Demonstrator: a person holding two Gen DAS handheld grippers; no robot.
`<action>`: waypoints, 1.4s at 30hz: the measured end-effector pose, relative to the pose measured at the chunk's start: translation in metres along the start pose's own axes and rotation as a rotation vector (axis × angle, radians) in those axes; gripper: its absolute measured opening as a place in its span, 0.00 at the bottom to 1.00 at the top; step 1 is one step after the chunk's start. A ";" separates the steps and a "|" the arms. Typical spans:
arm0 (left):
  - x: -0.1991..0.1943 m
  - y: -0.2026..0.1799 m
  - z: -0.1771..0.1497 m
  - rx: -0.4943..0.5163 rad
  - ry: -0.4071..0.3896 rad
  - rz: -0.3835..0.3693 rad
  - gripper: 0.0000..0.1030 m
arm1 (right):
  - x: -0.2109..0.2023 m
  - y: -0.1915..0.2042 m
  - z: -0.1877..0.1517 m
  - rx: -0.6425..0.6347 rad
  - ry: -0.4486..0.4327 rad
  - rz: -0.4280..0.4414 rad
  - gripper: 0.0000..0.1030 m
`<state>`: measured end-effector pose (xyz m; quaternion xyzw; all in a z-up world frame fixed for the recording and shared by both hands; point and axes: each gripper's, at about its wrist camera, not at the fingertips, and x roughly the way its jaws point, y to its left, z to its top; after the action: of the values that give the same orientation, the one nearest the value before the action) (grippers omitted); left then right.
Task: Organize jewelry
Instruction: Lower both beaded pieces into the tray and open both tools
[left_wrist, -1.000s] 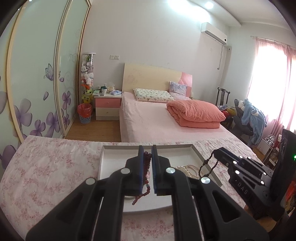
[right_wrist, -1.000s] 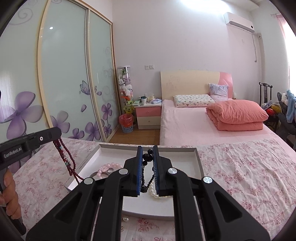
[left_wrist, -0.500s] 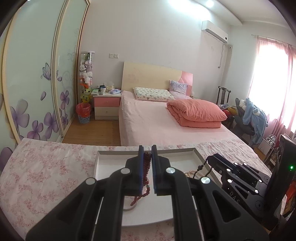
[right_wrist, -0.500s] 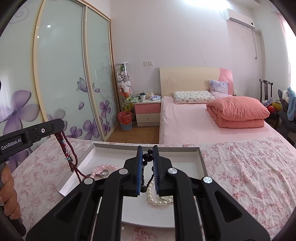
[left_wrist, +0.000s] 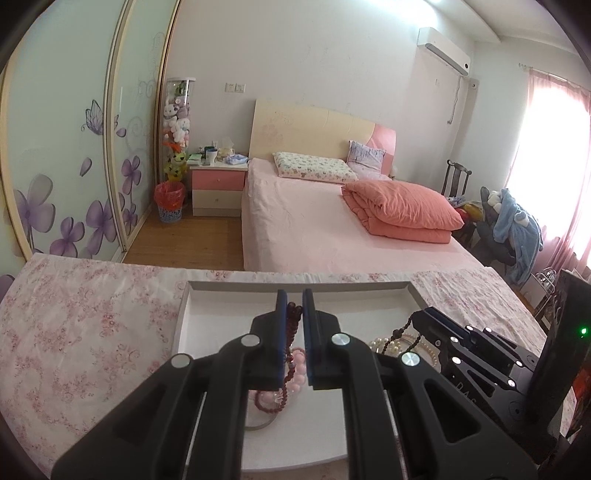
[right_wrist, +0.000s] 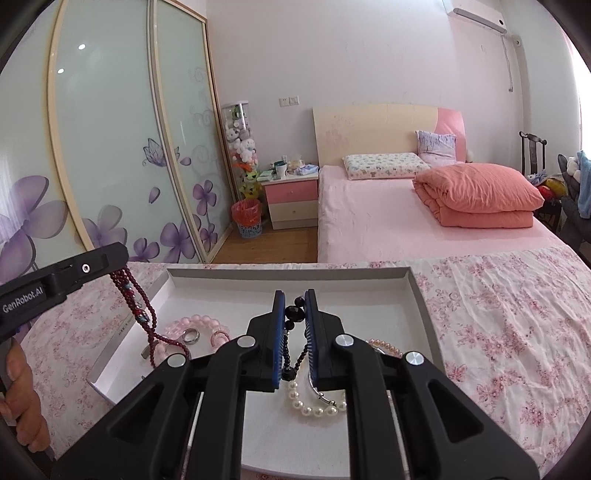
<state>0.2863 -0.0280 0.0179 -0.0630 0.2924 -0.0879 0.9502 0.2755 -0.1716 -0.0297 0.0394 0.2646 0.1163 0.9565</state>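
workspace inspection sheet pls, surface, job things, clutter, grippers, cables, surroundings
surface: floral pink cloth under a white tray.
job's things: dark red bead strand and black bead strand hang from the grippers; pink bead bracelet, silver ring, pearl strand lie in the tray.
clutter: nothing seen.
grippers: left gripper shut on the dark red bead strand; right gripper shut on the black bead strand.
cables: nothing seen.
surroundings: bed, nightstand, wardrobe doors.

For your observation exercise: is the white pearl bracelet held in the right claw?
No: the white pearl bracelet lies in the tray, while the right claw grips black beads.
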 end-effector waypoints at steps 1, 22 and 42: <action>0.004 0.000 -0.002 0.000 0.010 0.000 0.09 | 0.001 0.001 -0.001 -0.004 0.005 0.000 0.12; 0.010 0.017 -0.016 -0.047 0.047 0.033 0.30 | -0.005 -0.007 -0.012 0.008 0.020 -0.003 0.35; -0.001 0.031 -0.035 -0.071 0.066 0.056 0.43 | -0.043 0.028 -0.073 -0.092 0.240 0.166 0.35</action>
<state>0.2694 0.0001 -0.0152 -0.0858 0.3281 -0.0530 0.9392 0.1965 -0.1534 -0.0672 0.0030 0.3673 0.2108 0.9059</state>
